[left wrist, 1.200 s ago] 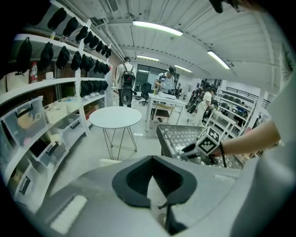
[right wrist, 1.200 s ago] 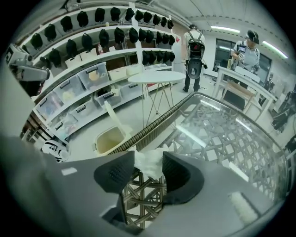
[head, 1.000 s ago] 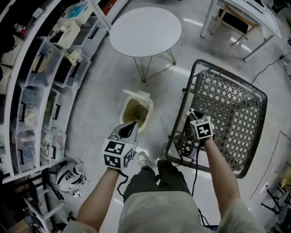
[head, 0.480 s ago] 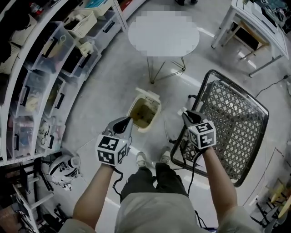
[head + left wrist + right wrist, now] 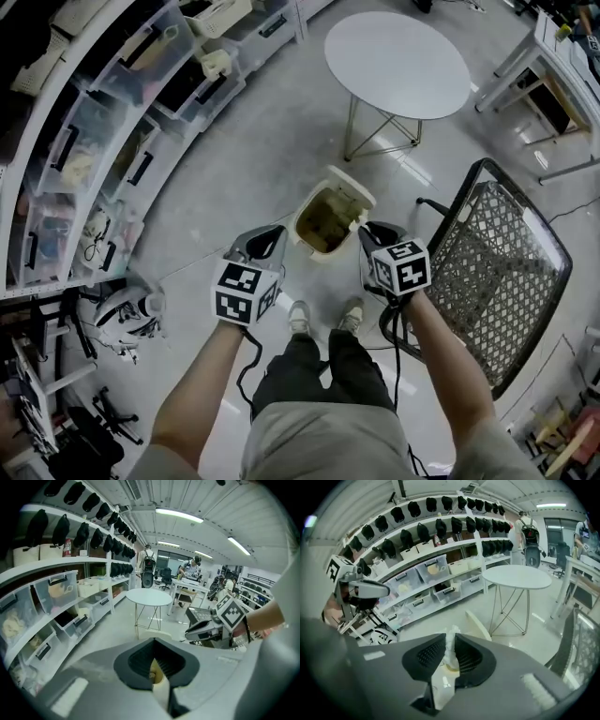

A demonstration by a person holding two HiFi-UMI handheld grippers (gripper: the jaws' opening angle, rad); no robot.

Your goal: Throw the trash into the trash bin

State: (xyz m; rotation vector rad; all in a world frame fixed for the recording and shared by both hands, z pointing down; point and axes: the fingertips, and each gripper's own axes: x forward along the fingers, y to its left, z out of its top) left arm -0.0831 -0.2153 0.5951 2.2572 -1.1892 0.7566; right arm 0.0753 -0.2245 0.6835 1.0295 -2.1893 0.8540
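The person stands on the pale floor [image 5: 234, 159] facing a small cream trash bin [image 5: 303, 221], whose lid [image 5: 351, 178] is tipped up and back so the mouth is uncovered. Their two shoes [image 5: 299, 320] are planted just short of it.

The right gripper [image 5: 368, 232] points down at a slant, its tip just beside the bin's right rim. In the right gripper view its fingers [image 5: 429, 656] are closed on a crumpled piece of white trash [image 5: 451, 645]. The trash stands squeezed between the two dark ribbed pads and pokes out a little above them. So the trash is in the right gripper's hold, above the floor and close to the bin's mouth, not inside it. Beyond the fingers in that view the raised lid shows, and the bin's inside appears through the slot beneath them.

The left gripper [image 5: 271, 236] is just beside the bin's left rim and also slants downward. In the left gripper view its fingers [image 5: 136, 660] meet at the tips with nothing held between them. Only the cream bin shows through the gap below.

A round white table [image 5: 397, 64] on thin wire legs stands beyond the bin. A black mesh chair [image 5: 497, 272] is on the person's right. Shelves [image 5: 84, 141] of clear storage boxes curve along the left.
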